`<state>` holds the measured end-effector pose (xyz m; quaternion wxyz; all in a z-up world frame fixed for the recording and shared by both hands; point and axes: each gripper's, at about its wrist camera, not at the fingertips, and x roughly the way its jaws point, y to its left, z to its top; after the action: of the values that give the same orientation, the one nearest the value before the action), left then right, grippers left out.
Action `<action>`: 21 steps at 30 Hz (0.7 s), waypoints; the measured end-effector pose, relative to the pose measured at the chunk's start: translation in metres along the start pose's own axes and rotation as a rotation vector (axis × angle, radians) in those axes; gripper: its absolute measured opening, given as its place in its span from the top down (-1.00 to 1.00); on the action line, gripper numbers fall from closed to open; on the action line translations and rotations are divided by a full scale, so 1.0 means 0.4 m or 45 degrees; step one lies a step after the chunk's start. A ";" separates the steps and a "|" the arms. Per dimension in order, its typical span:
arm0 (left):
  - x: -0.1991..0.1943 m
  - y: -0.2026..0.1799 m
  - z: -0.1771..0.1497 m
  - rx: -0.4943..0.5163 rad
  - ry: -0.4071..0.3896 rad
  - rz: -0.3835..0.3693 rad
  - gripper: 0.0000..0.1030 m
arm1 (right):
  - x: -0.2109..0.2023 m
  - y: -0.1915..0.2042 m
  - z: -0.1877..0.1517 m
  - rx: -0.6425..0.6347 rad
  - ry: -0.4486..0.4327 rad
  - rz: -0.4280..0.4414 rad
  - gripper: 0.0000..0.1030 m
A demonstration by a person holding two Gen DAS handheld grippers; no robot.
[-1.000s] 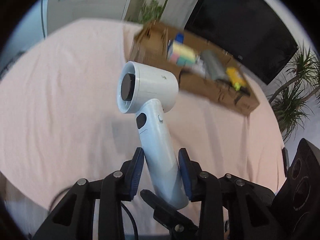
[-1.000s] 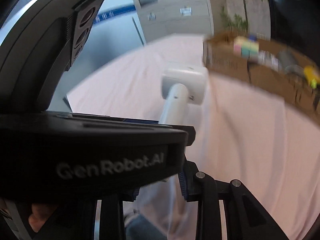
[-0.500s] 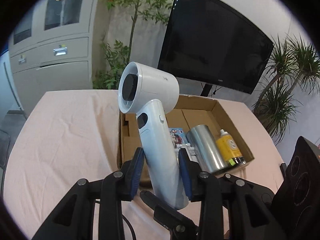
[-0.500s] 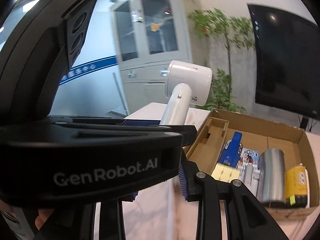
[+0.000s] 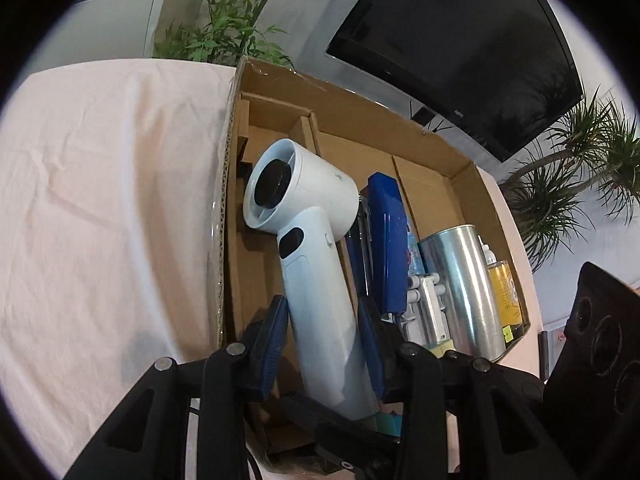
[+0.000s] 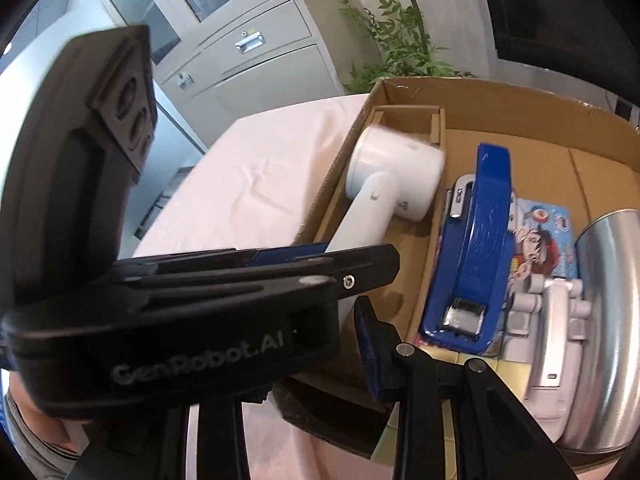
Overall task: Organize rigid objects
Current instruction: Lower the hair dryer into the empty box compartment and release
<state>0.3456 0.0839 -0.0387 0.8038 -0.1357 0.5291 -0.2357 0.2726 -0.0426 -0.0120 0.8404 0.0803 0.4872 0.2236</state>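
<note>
Since 1 second earlier, we swung the hair dryer point(image 5: 316, 248), clamped in our left gripper point(image 5: 324, 344), over the cardboard box point(image 5: 404, 128); right gripper point(image 6: 320, 332) jaws were opening around its handle, grip unclear, and it could snag the blue stapler point(image 5: 386, 240) alongside.

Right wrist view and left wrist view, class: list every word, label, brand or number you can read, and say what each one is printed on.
"GenRobot.AI": on the black body of the left gripper, seen in the right wrist view.
Small mark on the white hair dryer: too small to read.
Logo on the black screen's edge: too small to read.
Print on the yellow bottle and the blue picture pack: blurred, unreadable.
</note>
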 end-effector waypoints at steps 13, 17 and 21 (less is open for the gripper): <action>-0.082 -0.010 -0.042 0.016 -0.116 0.106 0.25 | -0.031 -0.023 -0.006 0.060 -0.073 0.016 0.02; -0.248 -0.136 -0.157 0.251 -0.537 0.451 -0.33 | -0.171 -0.020 -0.091 -0.017 -0.344 -0.072 -1.00; -0.326 -0.274 -0.318 0.439 -0.855 0.853 -0.99 | -0.269 -0.026 -0.215 -0.168 -0.555 -0.233 -1.00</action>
<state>0.1605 0.0628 0.0639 0.9719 0.1080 0.2092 0.0077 0.1564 -0.1078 0.0243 0.9458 0.0269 0.2840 0.1553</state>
